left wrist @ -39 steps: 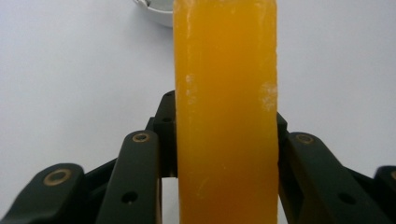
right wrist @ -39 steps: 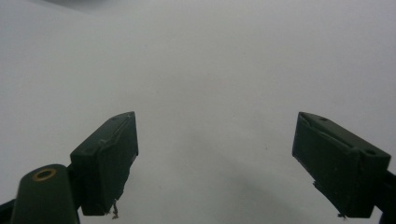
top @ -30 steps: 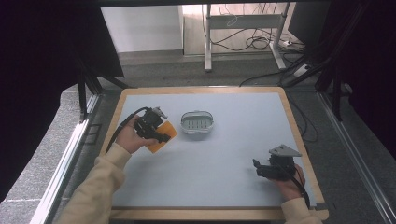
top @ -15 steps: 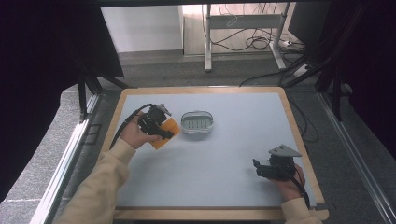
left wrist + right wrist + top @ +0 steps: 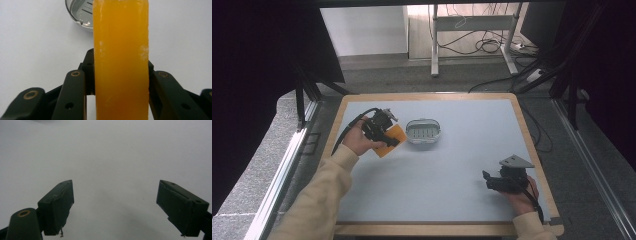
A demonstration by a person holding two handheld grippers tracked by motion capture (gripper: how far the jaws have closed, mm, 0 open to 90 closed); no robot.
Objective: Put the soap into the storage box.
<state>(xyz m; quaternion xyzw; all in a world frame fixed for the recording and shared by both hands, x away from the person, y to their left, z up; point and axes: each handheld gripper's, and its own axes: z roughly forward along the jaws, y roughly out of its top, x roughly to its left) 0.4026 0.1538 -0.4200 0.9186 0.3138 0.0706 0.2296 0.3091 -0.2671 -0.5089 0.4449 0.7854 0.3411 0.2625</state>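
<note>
Table point(image 5: 452, 165): left gripper point(image 5: 388, 137) clamping orange bar point(image 5: 388, 141), nearer dish point(image 5: 423, 132); right gripper point(image 5: 488, 181) agape, unmoved.

Looks like a lab / test rig, not a home. Wood-framed table point(image 5: 532, 150) w/ plain pale mat, black curtains point(image 5: 257, 75) at both sides, grey carpet floor, loose cables point(image 5: 484, 46) and a desk frame point(image 5: 472, 22) beyond the table's far edge, metal rail point(image 5: 282, 175) along its left edge.

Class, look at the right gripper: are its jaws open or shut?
Open. The right gripper shows a wide gap between its jaws, with bare table between them.
</note>
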